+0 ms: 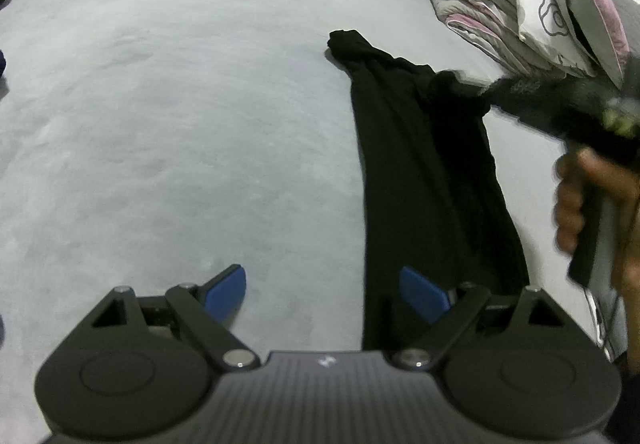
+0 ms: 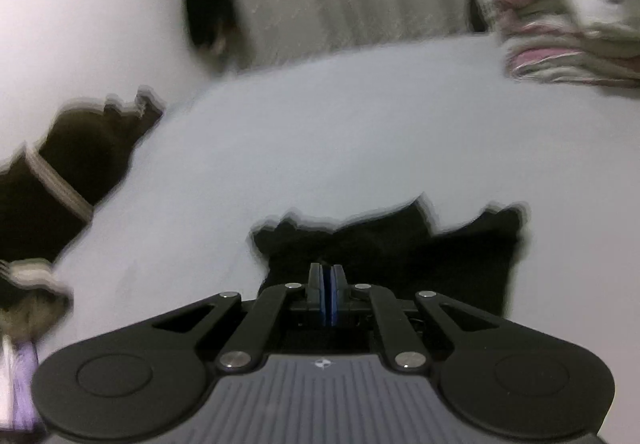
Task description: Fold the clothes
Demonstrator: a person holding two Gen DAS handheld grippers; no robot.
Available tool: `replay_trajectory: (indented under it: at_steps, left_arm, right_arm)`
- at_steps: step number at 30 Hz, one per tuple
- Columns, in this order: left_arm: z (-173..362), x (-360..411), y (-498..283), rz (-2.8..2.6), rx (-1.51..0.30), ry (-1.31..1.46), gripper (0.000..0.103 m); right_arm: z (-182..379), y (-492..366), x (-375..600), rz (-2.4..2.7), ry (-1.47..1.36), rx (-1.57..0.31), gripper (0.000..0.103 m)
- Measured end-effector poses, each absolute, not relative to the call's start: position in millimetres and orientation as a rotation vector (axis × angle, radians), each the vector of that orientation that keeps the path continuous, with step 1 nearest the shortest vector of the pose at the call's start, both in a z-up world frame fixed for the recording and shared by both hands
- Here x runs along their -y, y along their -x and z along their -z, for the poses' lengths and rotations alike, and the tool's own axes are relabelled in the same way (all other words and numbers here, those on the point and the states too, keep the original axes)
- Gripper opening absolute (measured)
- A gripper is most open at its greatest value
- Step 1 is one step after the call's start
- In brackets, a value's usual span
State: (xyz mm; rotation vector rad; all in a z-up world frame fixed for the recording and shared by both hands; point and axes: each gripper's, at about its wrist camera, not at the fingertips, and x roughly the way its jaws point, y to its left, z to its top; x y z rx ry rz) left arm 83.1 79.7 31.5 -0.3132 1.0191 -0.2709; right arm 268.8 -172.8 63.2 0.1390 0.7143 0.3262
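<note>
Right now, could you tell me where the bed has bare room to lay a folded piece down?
The widest free patch is the grey bedsheet left of the black garment, ahead of the open left gripper. It is crowded at the far right, where the folded bedding pile sits and the right gripper pinches the garment's edge.

Two wrist fisheyes over one pale grey bedsheet (image 1: 168, 116)

The left view sat above its spread blue-padded left gripper (image 1: 322, 294), facing up the bed; the right view looked low and close past its closed right gripper (image 2: 327, 276). Both shared the long black garment (image 1: 424, 164) and pink-grey quilt pile (image 1: 516, 4).
</note>
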Motion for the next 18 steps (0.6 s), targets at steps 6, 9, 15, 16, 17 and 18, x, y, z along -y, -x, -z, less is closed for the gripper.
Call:
replay_trajectory:
  at_steps: [6, 9, 15, 16, 17, 18]
  left_arm:
    - [-33.8, -83.2, -82.9, 0.264, -1.013, 0.326, 0.088]
    - [-34.2, -84.2, -83.5, 0.258, -1.013, 0.330, 0.088]
    - [-33.6, -80.4, -85.0, 0.258, -1.017, 0.317, 0.088]
    - [-33.4, -80.4, -85.0, 0.258, -1.017, 0.314, 0.088]
    - [-33.1, -80.5, -85.2, 0.258, -1.017, 0.310, 0.088]
    - [-32.8, -80.8, -85.5, 0.257, -1.018, 0.310, 0.088]
  right_arm:
    - [-60.4, -273.1, 168.0, -0.451, -0.133, -0.750, 0.046]
    - [-74.8, -280.7, 189.1, -0.442, -0.224, -0.699, 0.061]
    - [-64.6, -315.9, 178.3, -0.293, -0.087, -0.821, 0.061]
    - [-56.9, -321.4, 169.5, -0.258, -0.013, -0.843, 0.060]
    - [-48.7, -326.3, 162.7, -0.217, 0.043, -0.862, 0.060]
    - [-40.8, -331.4, 159.5, -0.183, 0.067, -0.876, 0.047]
